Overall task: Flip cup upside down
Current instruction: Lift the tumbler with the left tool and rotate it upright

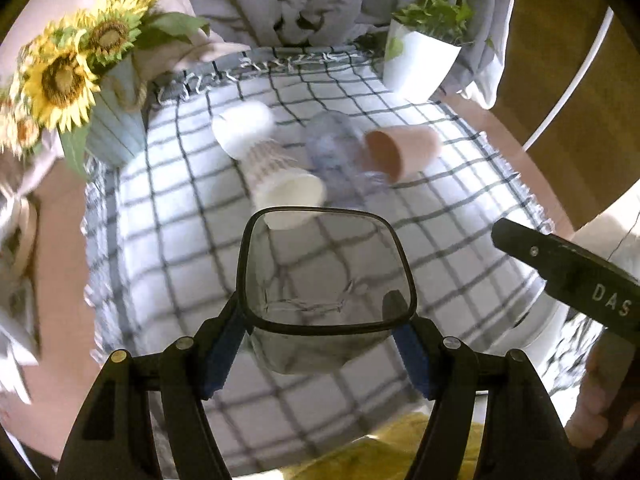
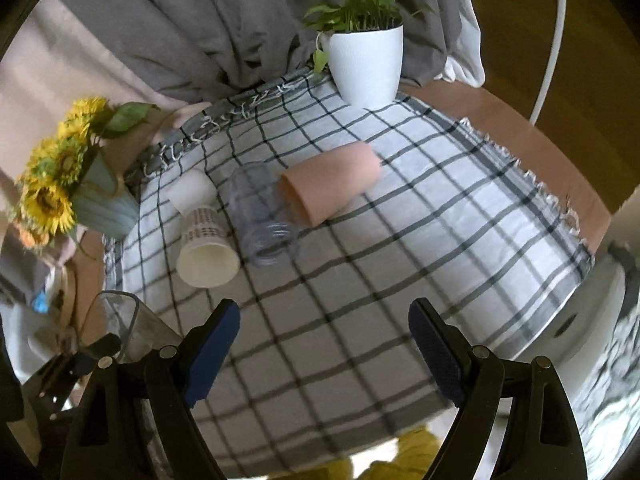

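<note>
Between the blue pads of the left claw (image 1: 326, 334) sits a clear glass cup (image 1: 326, 280) with a rounded-square rim, clenched from both sides near its base and held above the checked cloth (image 1: 420, 280), its open mouth turned toward the camera so the grid pattern shows through its walls. Seen from the right wrist view, the same cup (image 2: 132, 328) appears at the lower left edge, tilted, with the left claw's dark frame below it. Over the middle of the worktop hangs the right claw (image 2: 324, 344), its jaws spread wide apart and grasping nothing, only the cloth visible between its blue pads (image 2: 434, 354). Farther back on the cloth lie several other cups on their sides: a pink cup (image 2: 330, 188) with its mouth facing left, a clear plastic cup (image 2: 264, 216) just beside it, a patterned paper cup (image 2: 206, 250) with its mouth toward the camera, and a plain white cup (image 2: 192, 194) touching the paper cup's base end. At the far right corner of the cloth stands a white pot (image 2: 366, 66) with a green plant, and at the left edge a pale blue ribbed vase (image 2: 106, 204) of sunflowers (image 2: 48, 200). Grey fabric (image 2: 200, 32) is bunched behind the worktop.
</note>
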`<state>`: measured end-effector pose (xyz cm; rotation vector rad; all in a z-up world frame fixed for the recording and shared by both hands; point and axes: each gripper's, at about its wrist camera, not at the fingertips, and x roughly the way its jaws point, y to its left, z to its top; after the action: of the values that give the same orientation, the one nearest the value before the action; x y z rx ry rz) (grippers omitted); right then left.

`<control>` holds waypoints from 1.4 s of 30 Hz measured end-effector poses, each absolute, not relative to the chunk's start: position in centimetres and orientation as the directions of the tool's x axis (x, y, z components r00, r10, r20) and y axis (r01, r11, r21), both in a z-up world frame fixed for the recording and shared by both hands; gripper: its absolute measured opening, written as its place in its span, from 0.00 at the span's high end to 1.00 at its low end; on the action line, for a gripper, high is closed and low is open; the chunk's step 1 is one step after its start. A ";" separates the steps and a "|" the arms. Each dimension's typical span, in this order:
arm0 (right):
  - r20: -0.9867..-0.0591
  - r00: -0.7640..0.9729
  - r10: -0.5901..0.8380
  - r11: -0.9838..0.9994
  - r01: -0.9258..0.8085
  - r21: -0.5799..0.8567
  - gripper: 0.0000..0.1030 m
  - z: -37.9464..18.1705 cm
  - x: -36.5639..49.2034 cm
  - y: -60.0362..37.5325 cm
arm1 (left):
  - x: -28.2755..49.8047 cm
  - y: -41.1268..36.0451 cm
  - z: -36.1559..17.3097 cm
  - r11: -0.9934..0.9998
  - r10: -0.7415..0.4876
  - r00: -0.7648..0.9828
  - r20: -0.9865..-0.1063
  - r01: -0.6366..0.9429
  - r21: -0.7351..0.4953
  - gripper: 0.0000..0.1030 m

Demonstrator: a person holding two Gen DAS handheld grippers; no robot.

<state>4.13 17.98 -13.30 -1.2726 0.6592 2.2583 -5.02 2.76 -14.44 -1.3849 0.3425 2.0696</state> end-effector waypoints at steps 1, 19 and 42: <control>-0.873 -0.461 0.157 -0.785 -0.595 0.173 0.16 -13.3 4.7 18.6 | -4.2 3.4 -14.6 -0.785 0.352 -0.250 -0.902 -0.604 -0.138 0.32; -0.891 -0.417 0.181 -0.832 -0.548 0.088 0.16 -14.3 10.1 25.3 | -0.6 9.2 -21.7 -0.848 0.368 -0.043 -0.929 -0.426 -0.316 0.33; -0.912 -0.358 0.201 -0.843 -0.537 0.025 0.16 -16.4 7.7 25.8 | -4.4 12.0 -23.7 -0.868 0.285 -0.072 -0.956 -0.441 -0.226 0.23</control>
<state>7.74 25.76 -16.43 -1.4277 0.4464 2.2243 -4.39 11.97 -23.70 -1.7274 0.1678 1.9873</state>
